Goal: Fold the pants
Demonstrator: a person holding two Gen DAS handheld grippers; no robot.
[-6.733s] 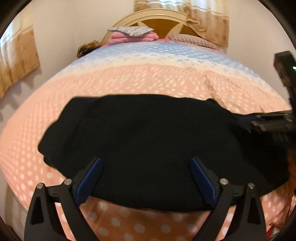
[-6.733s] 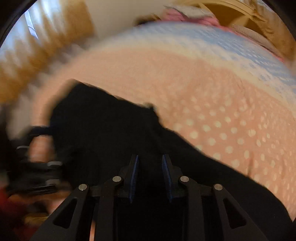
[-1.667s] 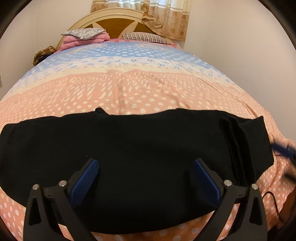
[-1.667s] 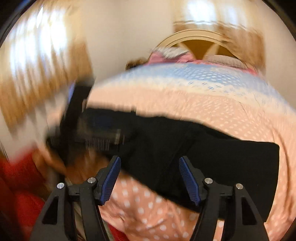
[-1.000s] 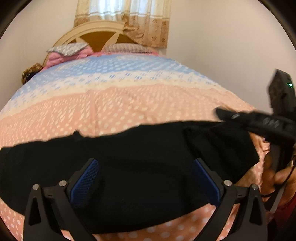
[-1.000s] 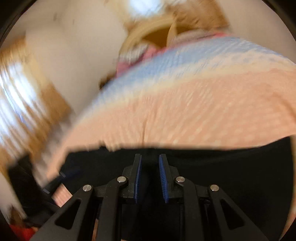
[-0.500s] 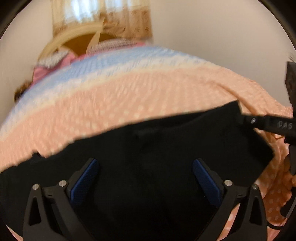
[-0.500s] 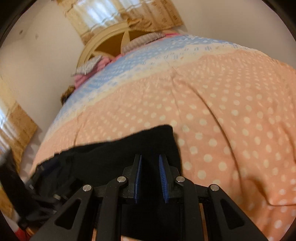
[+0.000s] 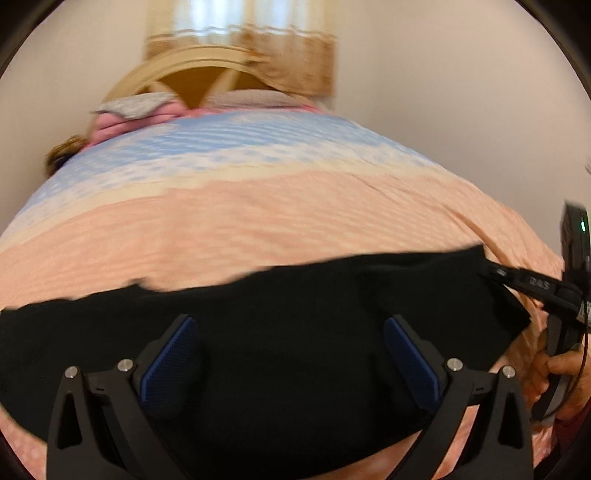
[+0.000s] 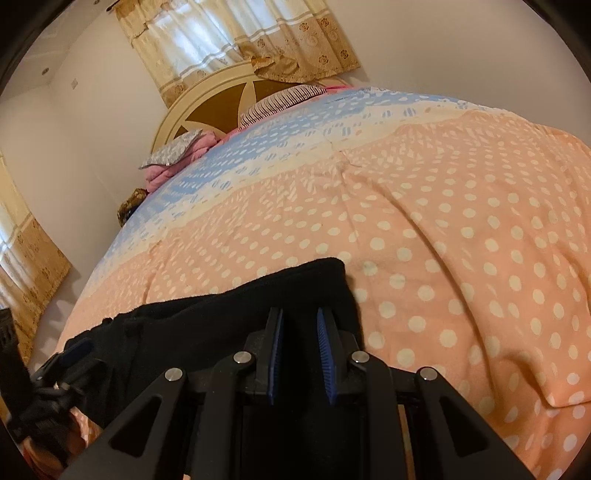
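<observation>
Black pants (image 9: pixel 295 314) lie stretched left to right across the near part of the bed. My left gripper (image 9: pixel 291 350) hovers over their middle, its blue pads (image 9: pixel 173 354) wide apart and open, with nothing pinched. In the left wrist view my right gripper (image 9: pixel 493 275) comes in from the right and clamps the pants' far right corner, with a hand (image 9: pixel 561 369) on its handle. In the right wrist view the right gripper (image 10: pixel 300 332) is nearly shut, with black fabric of the pants (image 10: pixel 221 325) between its pads. The pants' end (image 10: pixel 325 269) lies just ahead of the fingers.
The bedspread (image 10: pixel 443 240) is peach with white dots near me and blue and cream farther back. Pillows (image 10: pixel 177 151) and a rounded headboard (image 10: pixel 218 114) sit at the far end under curtains (image 10: pixel 240 33). A wall runs along the bed's right side.
The left wrist view swung right and then back left, with its jaws staying wide. The right gripper kept its hold on the pants' end and has settled; its view is now sharp.
</observation>
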